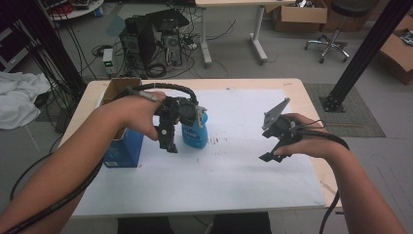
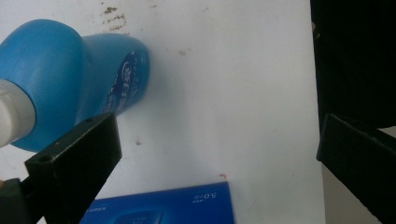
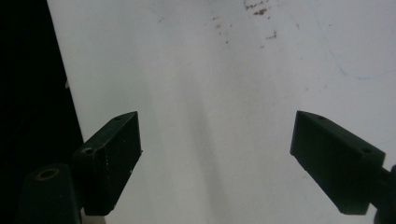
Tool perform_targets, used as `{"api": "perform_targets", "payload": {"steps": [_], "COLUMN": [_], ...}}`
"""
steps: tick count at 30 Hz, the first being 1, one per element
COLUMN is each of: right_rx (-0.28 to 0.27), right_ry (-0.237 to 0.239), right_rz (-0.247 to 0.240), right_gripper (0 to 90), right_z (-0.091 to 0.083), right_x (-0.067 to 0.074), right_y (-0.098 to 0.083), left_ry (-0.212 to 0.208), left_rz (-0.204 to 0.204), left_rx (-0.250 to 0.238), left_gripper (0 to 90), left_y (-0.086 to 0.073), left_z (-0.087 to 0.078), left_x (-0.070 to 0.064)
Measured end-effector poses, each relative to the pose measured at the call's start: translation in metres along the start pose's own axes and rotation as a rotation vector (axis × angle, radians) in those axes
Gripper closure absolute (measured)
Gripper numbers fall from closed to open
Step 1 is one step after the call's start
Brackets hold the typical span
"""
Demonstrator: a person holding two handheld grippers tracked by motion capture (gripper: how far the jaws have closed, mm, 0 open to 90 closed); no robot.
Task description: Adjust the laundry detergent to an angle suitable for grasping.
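A: Closest in, the right gripper (image 1: 272, 152) hangs over bare white sheet (image 1: 234, 165), jaws spread wide, holding nothing.

B: And the left gripper (image 1: 168, 141)?

A: Also wide open and empty, pointing down between the blue box (image 1: 122, 148) and the blue bottle (image 1: 196, 130), which stands upright just beside it, farther back.
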State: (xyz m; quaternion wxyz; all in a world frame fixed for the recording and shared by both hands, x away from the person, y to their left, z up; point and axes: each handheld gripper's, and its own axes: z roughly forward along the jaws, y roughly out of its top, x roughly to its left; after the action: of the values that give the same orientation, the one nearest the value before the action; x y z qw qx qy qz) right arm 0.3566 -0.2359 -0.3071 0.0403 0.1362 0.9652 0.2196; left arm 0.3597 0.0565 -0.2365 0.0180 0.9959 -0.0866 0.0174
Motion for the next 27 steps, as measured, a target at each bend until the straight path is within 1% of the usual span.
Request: {"api": "perform_targets", "payload": {"steps": [2, 5, 9, 10, 11, 12, 13, 14, 15, 17, 19, 21, 23, 27], "right_rx": [-0.029, -0.093, -0.149, -0.174, -0.189, -0.230, -0.230, -0.255, -0.255, -0.279, -0.310, -0.338, -0.363, -0.408], "right_ry": [-0.014, -0.030, -0.061, -0.072, -0.073, -0.075, -0.075, -0.081, -0.081, -0.089, -0.089, -0.105, -0.114, -0.139], "right_rz": [0.014, 0.028, 0.048, 0.060, 0.068, 0.081, 0.081, 0.089, 0.089, 0.099, 0.119, 0.137, 0.158, 0.184], "right_gripper": [16.1, 16.1, 16.1, 16.0, 15.9, 15.4, 15.1, 15.1, 15.1, 15.1, 15.1, 15.0, 15.0, 14.8], "right_z": [0.005, 0.015, 0.029, 0.033, 0.035, 0.042, 0.042, 0.050, 0.050, 0.058, 0.065, 0.072, 0.079, 0.090], "right_x": [0.000, -0.001, -0.001, -0.001, -0.002, -0.002, -0.002, -0.002, -0.002, -0.002, -0.003, -0.003, -0.003, -0.003], "right_y": [-0.001, -0.003, -0.005, -0.006, -0.006, -0.007, -0.007, -0.007, -0.007, -0.006, -0.005, -0.004, -0.003, -0.001], "left_ry": [-0.001, -0.002, -0.001, -0.001, 0.000, 0.000, 0.001, -0.001, 0.000, -0.001, -0.001, -0.001, 0.000, 0.000], "left_rz": [0.001, 0.001, 0.004, 0.002, 0.001, 0.000, -0.001, -0.002, -0.001, -0.001, 0.001, -0.006, 0.002, 0.002], "left_rx": [-0.002, 0.001, 0.005, 0.005, 0.003, 0.003, 0.002, 0.002, 0.000, 0.001, 0.002, -0.007, 0.001, 0.002], "left_gripper": [0.4, 0.4, 0.4, 0.4, 0.4, 0.4, 0.4, 0.4, 0.4, 0.4, 0.4, 0.4, 0.4, 0.4], "left_y": [0.000, 0.000, 0.000, -0.001, -0.001, -0.001, -0.001, -0.001, -0.002, -0.002, -0.002, -0.002, -0.001, -0.001], "left_z": [0.000, -0.001, -0.001, -0.001, -0.001, -0.001, -0.001, -0.001, 0.000, 0.000, 0.000, 0.000, -0.001, -0.001], "left_x": [0.000, 0.000, 0.000, 0.000, 0.000, 0.000, 0.000, -0.001, -0.001, -0.001, -0.001, -0.002, -0.001, -0.002]}}
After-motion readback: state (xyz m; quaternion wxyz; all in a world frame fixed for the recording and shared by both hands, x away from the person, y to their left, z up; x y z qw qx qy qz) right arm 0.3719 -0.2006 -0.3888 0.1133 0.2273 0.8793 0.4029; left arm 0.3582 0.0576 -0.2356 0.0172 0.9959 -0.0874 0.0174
